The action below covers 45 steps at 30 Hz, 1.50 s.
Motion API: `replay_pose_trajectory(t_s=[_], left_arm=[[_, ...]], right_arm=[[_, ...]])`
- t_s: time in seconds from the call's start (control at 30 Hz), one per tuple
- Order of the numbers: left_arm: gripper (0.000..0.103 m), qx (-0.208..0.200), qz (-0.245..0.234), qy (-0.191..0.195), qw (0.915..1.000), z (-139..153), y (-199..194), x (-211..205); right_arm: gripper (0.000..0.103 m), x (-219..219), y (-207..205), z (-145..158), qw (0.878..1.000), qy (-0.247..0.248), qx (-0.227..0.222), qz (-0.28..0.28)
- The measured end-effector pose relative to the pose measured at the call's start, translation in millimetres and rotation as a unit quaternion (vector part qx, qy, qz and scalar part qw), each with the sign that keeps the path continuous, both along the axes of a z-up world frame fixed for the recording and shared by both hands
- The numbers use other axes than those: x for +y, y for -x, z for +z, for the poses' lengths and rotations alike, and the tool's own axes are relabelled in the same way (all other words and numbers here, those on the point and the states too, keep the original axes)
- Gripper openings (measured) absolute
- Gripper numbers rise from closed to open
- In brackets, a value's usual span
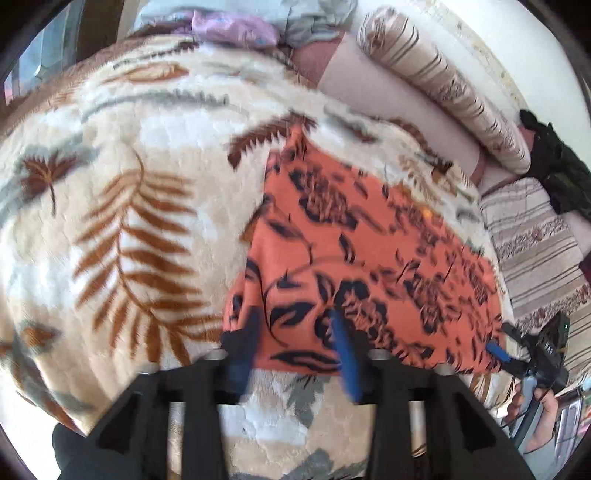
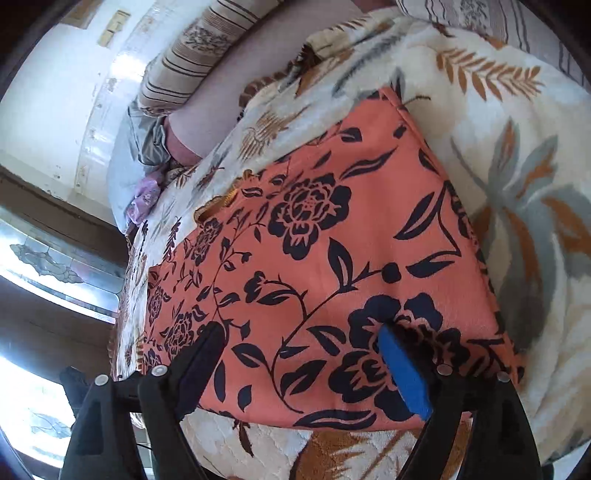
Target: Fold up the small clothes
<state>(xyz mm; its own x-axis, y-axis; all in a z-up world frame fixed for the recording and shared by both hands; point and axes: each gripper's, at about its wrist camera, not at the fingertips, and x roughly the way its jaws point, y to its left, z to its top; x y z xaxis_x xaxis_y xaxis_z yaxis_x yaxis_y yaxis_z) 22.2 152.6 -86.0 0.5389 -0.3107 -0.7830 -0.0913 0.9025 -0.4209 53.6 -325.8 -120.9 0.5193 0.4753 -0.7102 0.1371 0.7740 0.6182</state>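
Note:
An orange garment with a black flower print (image 1: 354, 258) lies flat on a plush leaf-pattern blanket (image 1: 129, 184). It also fills the middle of the right wrist view (image 2: 332, 258). My left gripper (image 1: 291, 332) is open, its blue-padded fingers over the garment's near left corner. My right gripper (image 2: 306, 354) is open, its fingers spread wide above the garment's near edge. The right gripper also shows in the left wrist view (image 1: 532, 354) at the garment's far right corner.
Striped cushions (image 1: 443, 85) and a striped cover (image 1: 535, 251) border the blanket on the right. Lilac and grey clothes (image 1: 236, 26) lie piled at the far edge. A dark object (image 1: 557, 166) sits on the right. A wooden door frame (image 2: 55, 214) stands at left.

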Motion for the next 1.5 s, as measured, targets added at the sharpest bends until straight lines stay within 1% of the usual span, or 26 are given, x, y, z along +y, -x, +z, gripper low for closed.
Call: replay_pose_trajectory(t_s=[0.03,0.07,0.13,0.2,0.3,0.33,0.37,0.4,0.47,0.5,0.57,0.63,0.7,0.77,0.83,0.93,1.0,1.07,1.17,1.2,1.27,1.3,1.33,1.37,1.43,1.5], left_arm=[[0.086,-0.017,0.006,0.005,0.9998,7.4,-3.8,2.5],[0.087,-0.039,0.013,0.006,0.9991,15.7,-12.3,4.5],[0.086,-0.049,0.009,-0.002,0.9987,22.3,-37.0,2.5],[0.086,-0.037,0.004,0.023,0.9991,18.3,-74.3,6.4],[0.086,0.002,0.002,0.060,0.9982,-5.8,-126.6,7.7],[0.073,0.003,-0.004,0.051,0.9987,-14.8,-141.5,7.3],[0.056,0.015,-0.010,0.025,0.9995,-25.9,-154.0,5.8],[0.014,0.066,0.002,0.000,0.9978,-47.7,-170.3,11.2],[0.015,0.073,0.039,0.074,0.9938,-60.4,-176.7,34.4],[0.015,0.074,0.046,0.086,0.9925,-58.2,-176.1,39.1],[0.028,0.062,0.054,0.058,0.9949,-48.6,-168.5,39.0],[0.062,0.040,0.075,0.007,0.9963,-33.7,-150.4,37.1],[0.069,0.015,0.076,-0.014,0.9969,-18.2,-127.1,32.4],[0.072,-0.003,0.069,-0.032,0.9971,-5.1,-105.0,24.2],[0.080,-0.015,0.051,-0.056,0.9970,3.0,-83.5,14.3],[0.080,-0.014,0.023,-0.114,0.9932,4.7,-66.0,-4.9],[0.080,-0.014,0.014,-0.132,0.9911,6.4,-54.3,-11.2],[0.080,-0.024,0.022,-0.139,0.9898,16.1,-41.8,-10.4],[0.080,-0.037,0.021,-0.144,0.9886,28.3,-30.6,-16.9],[0.080,-0.038,0.017,-0.147,0.9883,32.4,-28.0,-21.1],[0.080,-0.040,0.012,-0.152,0.9874,37.1,-24.7,-26.7],[0.080,-0.041,0.013,-0.152,0.9875,38.9,-22.2,-28.3],[0.080,-0.041,0.013,-0.150,0.9877,40.9,-19.9,-29.6],[0.080,-0.041,0.012,-0.150,0.9878,42.7,-17.0,-30.9],[0.081,-0.047,0.012,-0.157,0.9863,46.1,-10.8,-32.9],[0.081,-0.046,0.013,-0.165,0.9852,45.3,-8.8,-35.2]], right_arm=[[0.088,1.4,2.9,1.3,1.000,0.001,0.002,-0.002],[0.088,2.4,3.3,0.2,1.000,0.002,0.005,-0.001],[0.088,5.5,7.5,-1.6,1.000,0.006,0.006,0.005],[0.088,6.8,4.8,-3.9,1.000,0.011,0.001,0.009],[0.088,5.1,5.0,-5.9,1.000,0.008,-0.006,0.014],[0.088,1.5,0.9,-7.0,1.000,0.003,-0.009,0.015],[0.088,-0.8,1.5,-7.8,1.000,-0.004,-0.012,0.016],[0.088,-3.5,2.0,-8.7,1.000,-0.012,-0.015,0.016],[0.088,-7.4,2.6,-10.3,0.999,-0.028,-0.017,0.014],[0.088,-9.4,3.1,-10.3,0.999,-0.034,-0.016,0.012],[0.088,-10.4,3.8,-10.9,0.999,-0.036,-0.018,0.011],[0.088,-8.3,3.4,-10.6,0.999,-0.028,-0.019,0.011],[0.088,-5.9,4.0,-9.0,1.000,-0.020,-0.020,0.010],[0.088,-4.3,5.4,-8.8,1.000,-0.016,-0.023,0.007],[0.088,-3.7,6.7,-8.5,1.000,-0.015,-0.024,0.001],[0.088,-2.5,4.9,-5.4,1.000,-0.012,-0.003,-0.012],[0.088,-2.3,5.3,2.2,0.999,-0.013,0.023,-0.036],[0.088,2.3,10.0,22.1,0.999,-0.017,-0.011,-0.040],[0.090,18.0,13.4,45.8,0.997,0.030,-0.059,-0.026],[0.091,21.4,11.6,43.8,0.998,0.030,-0.059,-0.018],[0.093,23.6,4.1,21.7,0.999,0.019,-0.032,-0.005],[0.093,21.8,-1.9,0.1,1.000,0.025,0.013,-0.006],[0.092,18.2,-3.8,-13.5,0.999,0.018,0.032,-0.012],[0.091,15.7,-0.3,-7.1,1.000,0.012,0.015,-0.024],[0.092,15.4,4.5,9.1,0.999,0.003,0.014,-0.038],[0.092,16.4,9.3,24.6,0.999,-0.008,-0.023,-0.030]])
